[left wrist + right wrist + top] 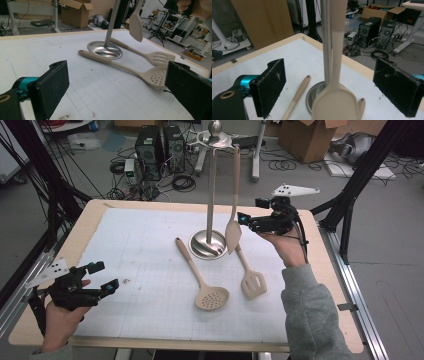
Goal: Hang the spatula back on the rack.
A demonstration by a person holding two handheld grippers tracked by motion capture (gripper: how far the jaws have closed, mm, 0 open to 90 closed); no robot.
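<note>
The spatula (pixel 233 227) hangs from the stand (pixel 212 185), at the base's 3 o'clock; the right tool (pixel 246 221), jaws apart around nothing, sits just beside it; a brush could swing it off its hook; the left tool (pixel 105 277) idles, jaws apart.

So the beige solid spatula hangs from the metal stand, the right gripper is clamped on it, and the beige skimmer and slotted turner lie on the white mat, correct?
Not quite. The right gripper is open, its black pads clear of the beige solid spatula, as the right gripper view shows. The spatula does hang from the metal stand, and the beige skimmer and slotted turner lie on the white mat.
</note>
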